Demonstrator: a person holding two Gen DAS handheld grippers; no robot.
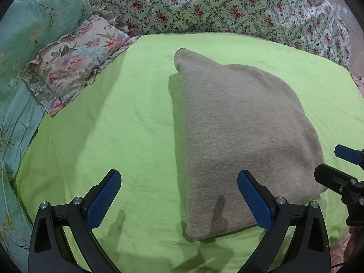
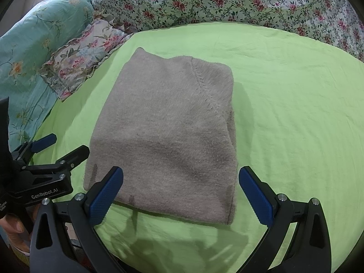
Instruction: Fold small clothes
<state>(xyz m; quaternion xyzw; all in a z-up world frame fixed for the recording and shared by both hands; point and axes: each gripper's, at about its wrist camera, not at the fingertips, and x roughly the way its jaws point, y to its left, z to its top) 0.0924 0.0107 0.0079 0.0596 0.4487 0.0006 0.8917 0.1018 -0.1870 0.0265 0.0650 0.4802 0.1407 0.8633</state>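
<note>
Green sheet (image 1: 127, 118) stretched over a bed, flowered quilt (image 1: 216, 4) heaped along the far edge, a frilled flowered pillow (image 1: 75, 66) and teal bedding (image 1: 27, 34) far left. Left view first: grey knitted sweater (image 1: 238, 136) lying right of centre, already folded into a thick pad, near corner close by the left gripper (image 1: 179, 195). Jaws wide apart, nothing between them, right pad over the sweater's near edge though contact cannot be told. Right gripper (image 1: 339, 166) entering at the right edge, beside the sweater's near right corner.

Right view next: sweater (image 2: 168, 132) centred on the sheet (image 2: 295, 113), shoulder seam showing top right, layered edges down the right side. Right gripper (image 2: 182, 195) spread open and empty, straddling the near edge. Left gripper (image 2: 59, 145) at the left, just beside the sweater's near left corner, jaws parted.

Probably soft, limp and light, fuzzy enough not to slip; likely to sag and let layers slide unless pinched through all thicknesses at both near corners. Nothing standing on the sheet around it; pillow (image 2: 82, 56) nearest obstacle, close to the far left corner, quilt (image 2: 227, 2) well beyond.
</note>
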